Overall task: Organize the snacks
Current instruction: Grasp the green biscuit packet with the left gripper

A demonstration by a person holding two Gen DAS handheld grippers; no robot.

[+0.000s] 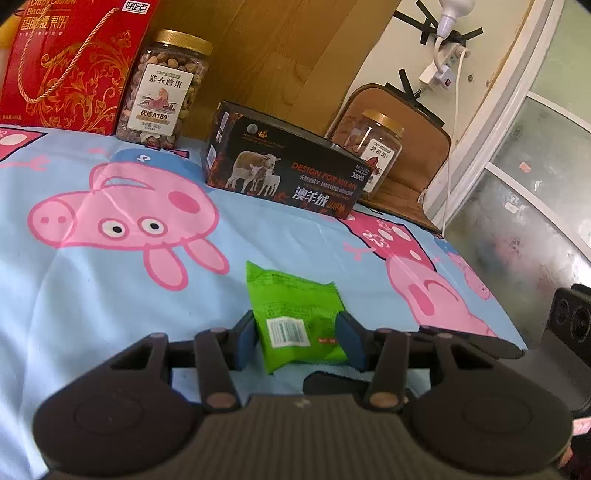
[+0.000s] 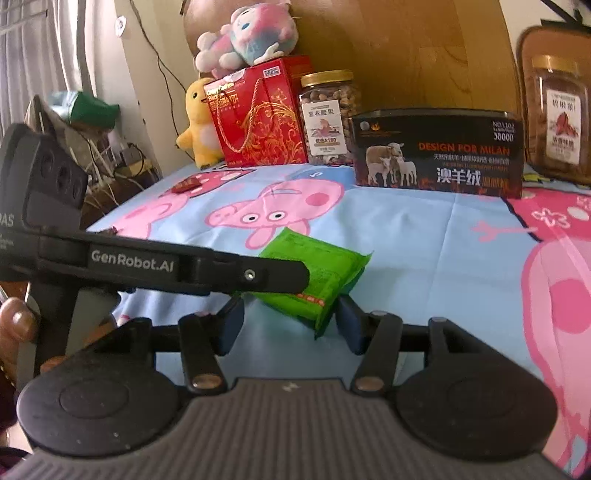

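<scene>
A green snack packet [image 1: 291, 306] lies on the blue cartoon-pig sheet [image 1: 110, 295]. My left gripper [image 1: 298, 343] is shut on it, its blue pads pressing the packet's two sides. In the right wrist view the same packet [image 2: 325, 266] is seen with one black finger of the left gripper [image 2: 273, 275] reaching across it from the left. My right gripper [image 2: 291, 325] stands open around the packet's near corner, with a gap at its left pad.
At the back stand a black sheep-print box [image 2: 436, 151], a nut jar [image 2: 327, 114], a red gift box [image 2: 258, 114] and a second jar [image 2: 557, 118]. Plush toys [image 2: 247, 33] sit behind. A small red packet [image 2: 186, 184] lies far left. The sheet's edge drops off on the right [image 1: 509, 325].
</scene>
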